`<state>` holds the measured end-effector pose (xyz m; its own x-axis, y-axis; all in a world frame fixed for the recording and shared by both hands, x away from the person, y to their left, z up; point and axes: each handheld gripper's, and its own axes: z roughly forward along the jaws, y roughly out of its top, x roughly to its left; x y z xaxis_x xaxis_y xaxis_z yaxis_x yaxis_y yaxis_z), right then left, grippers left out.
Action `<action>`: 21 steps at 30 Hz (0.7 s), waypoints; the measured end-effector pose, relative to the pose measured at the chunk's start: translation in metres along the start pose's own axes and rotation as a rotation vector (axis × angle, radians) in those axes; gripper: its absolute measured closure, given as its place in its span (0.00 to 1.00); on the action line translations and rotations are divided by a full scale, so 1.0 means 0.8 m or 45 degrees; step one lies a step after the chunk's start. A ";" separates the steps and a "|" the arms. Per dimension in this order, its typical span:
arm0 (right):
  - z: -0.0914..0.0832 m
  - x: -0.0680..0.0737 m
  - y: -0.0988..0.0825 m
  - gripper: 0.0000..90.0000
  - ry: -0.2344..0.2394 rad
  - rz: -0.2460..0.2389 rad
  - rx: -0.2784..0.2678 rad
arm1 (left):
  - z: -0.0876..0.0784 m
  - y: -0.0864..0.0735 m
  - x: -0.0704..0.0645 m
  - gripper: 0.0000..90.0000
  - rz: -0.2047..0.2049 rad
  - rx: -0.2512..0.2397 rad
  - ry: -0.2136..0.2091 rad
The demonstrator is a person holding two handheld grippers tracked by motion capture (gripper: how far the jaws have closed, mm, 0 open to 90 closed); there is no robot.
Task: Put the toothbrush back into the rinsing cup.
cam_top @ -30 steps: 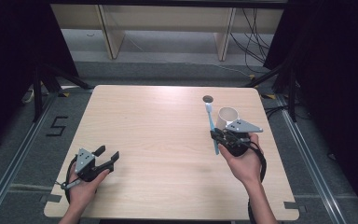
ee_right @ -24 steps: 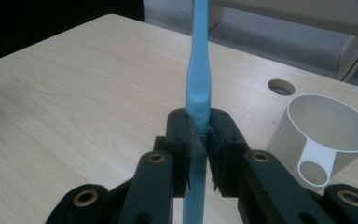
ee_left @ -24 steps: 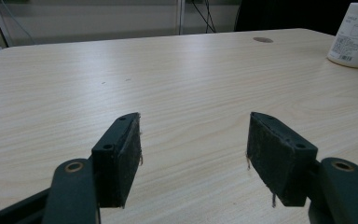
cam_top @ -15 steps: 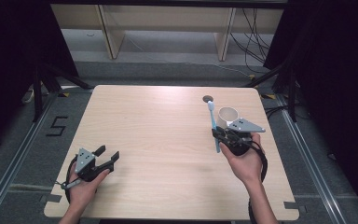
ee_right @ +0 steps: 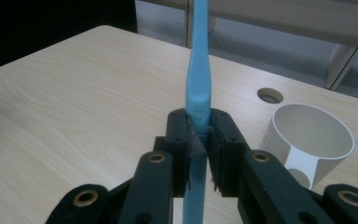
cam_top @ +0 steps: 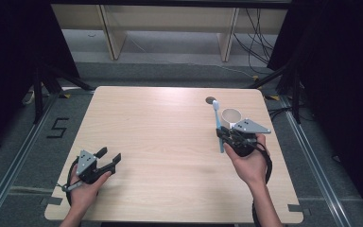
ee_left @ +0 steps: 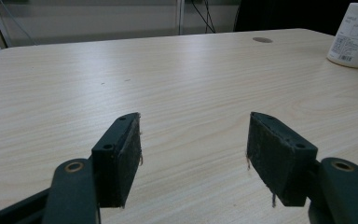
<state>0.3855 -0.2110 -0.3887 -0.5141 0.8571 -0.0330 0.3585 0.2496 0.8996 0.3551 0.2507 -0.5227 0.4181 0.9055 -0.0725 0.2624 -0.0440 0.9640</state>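
My right gripper [cam_top: 220,135] [ee_right: 199,135] is shut on a light blue toothbrush [cam_top: 217,122] [ee_right: 198,74], held by its handle with the head pointing up and away. A white cup [cam_top: 231,117] [ee_right: 310,140] stands just right of the gripper near the table's right edge; in the left gripper view the cup [ee_left: 356,35] sits at the far right. My left gripper [cam_top: 108,158] [ee_left: 193,147] rests at the table's front left, open, with nothing between its pads.
The light wooden table [cam_top: 160,142] has a round cable hole [cam_top: 211,100] near its far edge, just behind the cup. Shelving and cables lie beyond the table. A floor marking "5" [cam_top: 57,127] sits left of the table.
The right gripper has shifted slightly with the toothbrush, its head now a little farther from the hole. The left gripper has not moved.
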 end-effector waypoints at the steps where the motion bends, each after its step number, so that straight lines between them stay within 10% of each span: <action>1: 0.000 0.002 0.000 0.88 0.032 0.042 0.012 | 0.000 0.000 0.000 0.38 0.000 0.000 0.000; 21: -0.004 -0.007 0.001 0.88 -0.063 0.029 -0.115 | 0.001 0.000 0.000 0.38 0.001 -0.003 -0.003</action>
<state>0.3859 -0.2171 -0.3859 -0.4666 0.8839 -0.0314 0.2970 0.1900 0.9358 0.3555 0.2503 -0.5227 0.4205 0.9044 -0.0725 0.2600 -0.0435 0.9646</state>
